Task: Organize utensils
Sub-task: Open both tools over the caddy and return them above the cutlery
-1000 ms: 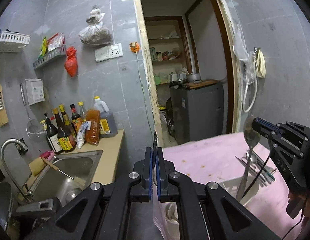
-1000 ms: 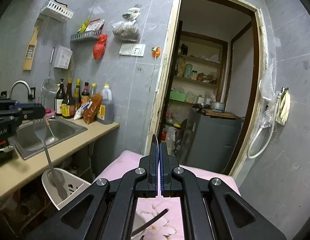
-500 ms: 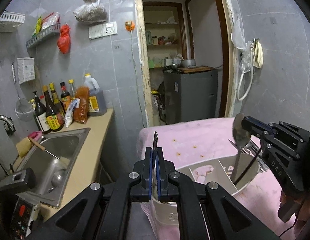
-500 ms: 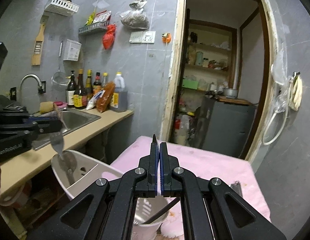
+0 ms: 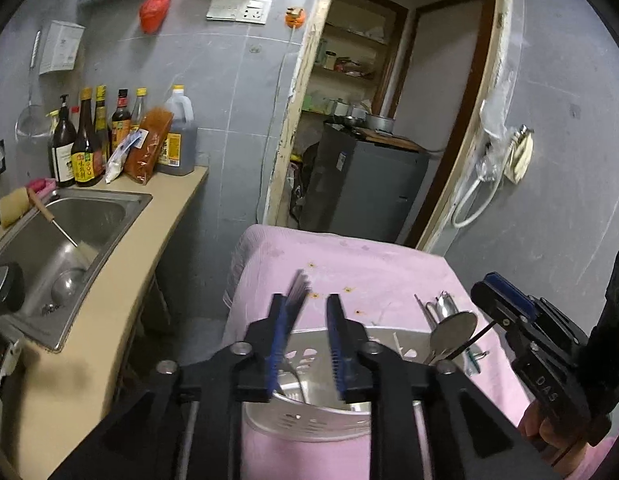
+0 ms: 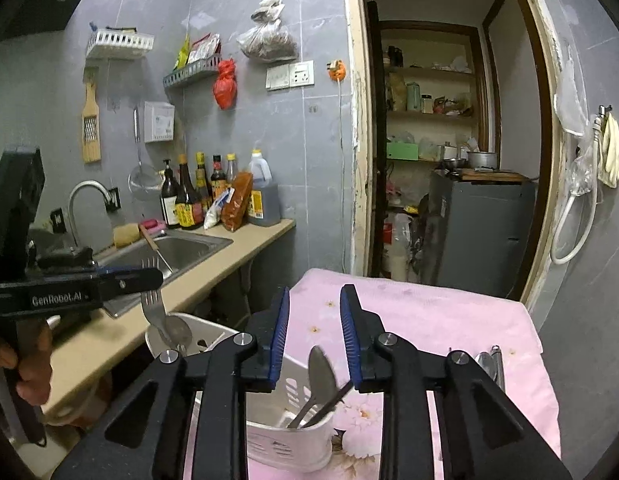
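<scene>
A white slotted utensil caddy [image 5: 309, 408] stands on the pink cloth, also in the right wrist view [image 6: 285, 436]. My left gripper [image 5: 305, 312] is open above it; a fork [image 5: 295, 300] leans against its left finger, tines up, stem down in the caddy [image 6: 151, 304]. My right gripper [image 6: 314, 308] is open above the caddy's other end, where a spoon [image 6: 321, 376] and a dark thin utensil [image 6: 333, 398] stand loose. The spoon also shows in the left wrist view [image 5: 449, 332].
Several loose metal utensils [image 5: 441, 308] lie on the pink table [image 5: 369, 264] beyond the caddy. A counter with a steel sink [image 5: 57, 232] and bottles [image 5: 85, 140] runs along the left. A doorway with a grey cabinet [image 5: 365, 188] is behind.
Both grippers have opened from shut. The fork and the spoon now rest loose in the caddy. Both views have tilted down toward the caddy.
</scene>
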`<state>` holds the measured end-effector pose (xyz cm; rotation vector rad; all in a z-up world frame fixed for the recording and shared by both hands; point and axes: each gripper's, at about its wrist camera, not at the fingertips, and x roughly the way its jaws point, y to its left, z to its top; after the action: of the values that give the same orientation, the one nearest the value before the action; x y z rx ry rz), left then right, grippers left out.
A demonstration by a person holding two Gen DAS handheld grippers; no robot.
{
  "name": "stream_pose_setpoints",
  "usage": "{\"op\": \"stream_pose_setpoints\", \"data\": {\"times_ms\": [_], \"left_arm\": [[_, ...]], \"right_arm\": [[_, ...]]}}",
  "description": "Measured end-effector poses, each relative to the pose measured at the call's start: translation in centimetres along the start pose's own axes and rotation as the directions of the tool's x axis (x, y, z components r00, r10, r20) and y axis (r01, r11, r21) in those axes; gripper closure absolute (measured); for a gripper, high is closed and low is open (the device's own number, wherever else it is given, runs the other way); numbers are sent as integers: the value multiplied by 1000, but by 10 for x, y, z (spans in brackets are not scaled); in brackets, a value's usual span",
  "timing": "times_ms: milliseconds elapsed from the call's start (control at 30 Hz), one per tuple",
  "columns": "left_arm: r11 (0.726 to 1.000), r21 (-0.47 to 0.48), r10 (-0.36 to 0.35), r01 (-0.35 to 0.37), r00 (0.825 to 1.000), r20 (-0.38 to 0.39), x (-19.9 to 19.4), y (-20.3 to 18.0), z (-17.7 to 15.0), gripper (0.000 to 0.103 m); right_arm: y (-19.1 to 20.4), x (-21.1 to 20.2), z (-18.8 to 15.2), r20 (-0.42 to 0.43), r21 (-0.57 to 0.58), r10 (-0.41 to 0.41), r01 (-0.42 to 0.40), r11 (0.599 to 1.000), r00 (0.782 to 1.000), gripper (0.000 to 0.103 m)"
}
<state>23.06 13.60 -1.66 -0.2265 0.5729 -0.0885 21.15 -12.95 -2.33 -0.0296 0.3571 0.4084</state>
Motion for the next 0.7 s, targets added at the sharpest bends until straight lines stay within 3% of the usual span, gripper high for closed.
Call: {"op": "stream_pose_setpoints", "data": {"times_ms": [300, 433, 700], "left_arm": [[999, 2, 44, -45, 997, 55, -16, -32, 2, 46], [998, 1, 64, -65, 992, 107, -23, -57, 4, 23], [994, 20, 101, -107, 974, 201, -24, -112, 2, 4]], "right_arm": [[-44, -29, 19, 38, 54, -39, 37, 998, 999, 38], [-66, -44, 22, 56, 66, -62, 58, 996, 997, 26], [-119, -72, 23, 81, 69, -134, 129, 989, 988, 4]]}}
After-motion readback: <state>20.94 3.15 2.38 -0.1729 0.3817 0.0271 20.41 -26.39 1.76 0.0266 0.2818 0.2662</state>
